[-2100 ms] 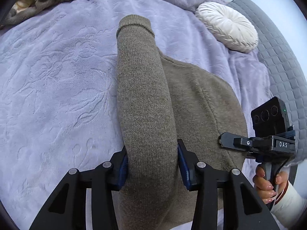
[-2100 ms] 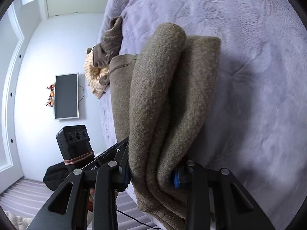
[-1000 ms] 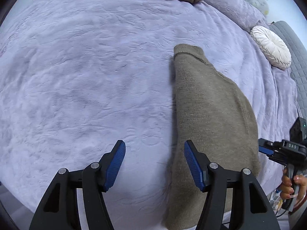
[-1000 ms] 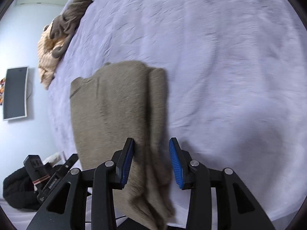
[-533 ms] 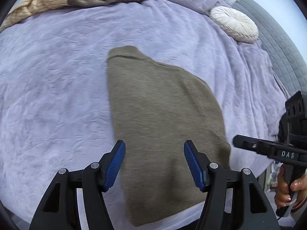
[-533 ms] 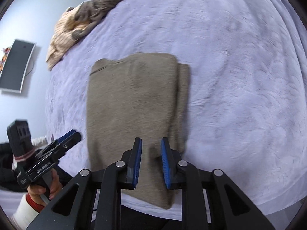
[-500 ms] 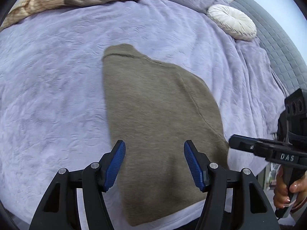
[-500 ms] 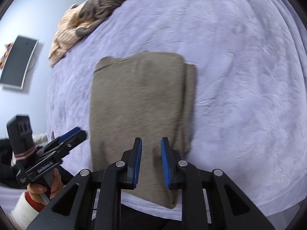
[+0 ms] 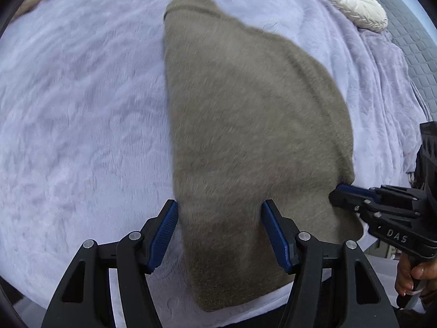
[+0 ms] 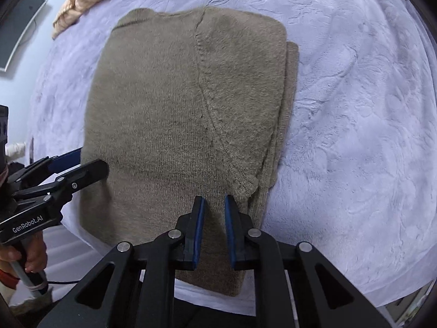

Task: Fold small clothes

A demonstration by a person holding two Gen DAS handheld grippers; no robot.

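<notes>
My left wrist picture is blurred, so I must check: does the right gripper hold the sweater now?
Observer: No. In the right wrist view, the right gripper is slightly open over the near part of the brown sweater, with no cloth between its pads.
Operator: Is the sweater's right side folded evenly?
Observer: Not fully. A lower layer sticks out past the top layer along that edge.
</notes>
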